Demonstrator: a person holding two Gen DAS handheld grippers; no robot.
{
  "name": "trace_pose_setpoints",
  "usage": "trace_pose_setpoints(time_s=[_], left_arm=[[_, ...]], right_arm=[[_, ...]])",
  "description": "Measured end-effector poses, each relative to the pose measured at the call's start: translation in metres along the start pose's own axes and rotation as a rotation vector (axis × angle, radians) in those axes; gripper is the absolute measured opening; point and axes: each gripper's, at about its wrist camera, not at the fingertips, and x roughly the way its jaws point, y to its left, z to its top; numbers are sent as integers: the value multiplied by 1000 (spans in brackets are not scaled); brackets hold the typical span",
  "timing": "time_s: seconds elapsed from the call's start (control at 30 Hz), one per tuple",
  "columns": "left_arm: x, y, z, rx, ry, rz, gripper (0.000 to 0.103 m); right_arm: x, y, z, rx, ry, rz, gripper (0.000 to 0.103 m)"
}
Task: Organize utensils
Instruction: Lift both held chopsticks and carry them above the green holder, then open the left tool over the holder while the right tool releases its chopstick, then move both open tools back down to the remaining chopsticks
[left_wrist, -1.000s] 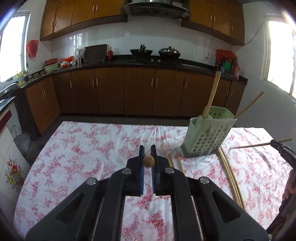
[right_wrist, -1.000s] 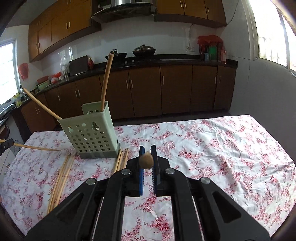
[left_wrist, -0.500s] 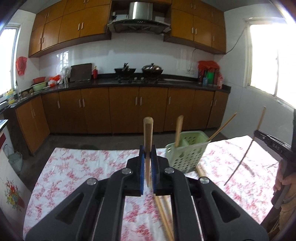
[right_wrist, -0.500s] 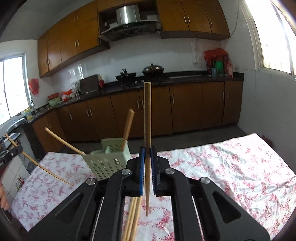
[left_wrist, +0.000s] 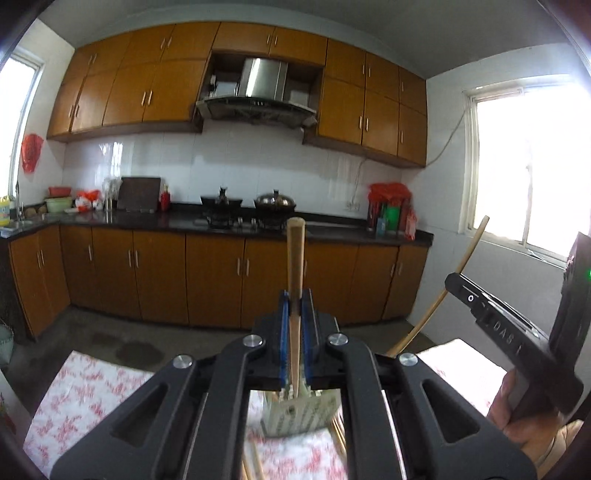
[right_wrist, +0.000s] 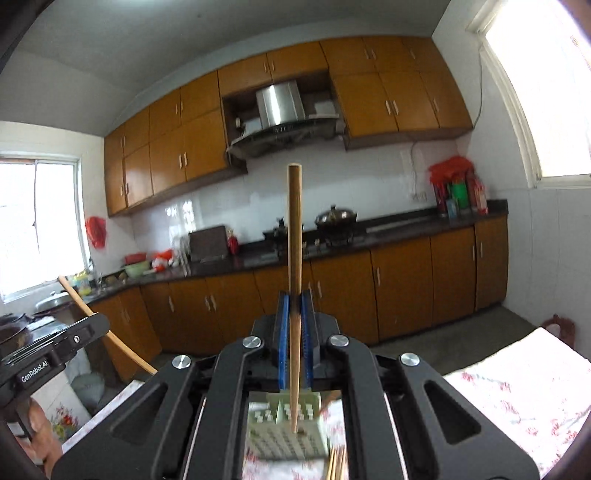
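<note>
Green perforated holder (right_wrist: 286, 428) stands below; each gripper clamps a chopstick.

My left wrist camera looks about level along its fingers toward the stove counter (left_wrist: 236, 225) at 12 o'clock. My right one faces likewise; both share the green holder (right_wrist: 286, 424) close below at 6 o'clock.

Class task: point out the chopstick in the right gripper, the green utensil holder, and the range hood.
chopstick (right_wrist: 294, 236), right wrist view, mid-shaft.
green utensil holder (right_wrist: 284, 432), right wrist view, perforated front wall.
range hood (left_wrist: 263, 79), left wrist view, steel chimney.
</note>
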Motion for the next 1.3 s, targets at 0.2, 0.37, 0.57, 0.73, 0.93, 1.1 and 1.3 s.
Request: trace_pose_setpoints(time_s=[0.2, 0.37, 0.57, 0.73, 0.93, 1.1, 1.3], left_arm=[[44, -1, -8, -9, -36, 38, 8], [75, 8, -33, -50, 26, 25, 8], [84, 21, -53, -77, 82, 17, 11], [68, 28, -52, -79, 67, 26, 21], [30, 40, -51, -85, 62, 76, 30], [-3, 56, -76, -63, 115, 149, 37], [1, 76, -155, -33, 325, 218, 37]], right_arm=[[33, 1, -16, -10, -29, -28, 8], [53, -3, -41, 18, 54, -31, 8], [50, -7, -51, 22, 127, -17, 14], [33, -6, -45, -4, 105, -22, 43], [3, -15, -34, -10, 111, -53, 43], [-16, -33, -56, -6, 239, -109, 43], [4, -50, -157, 24, 636, -71, 21]])
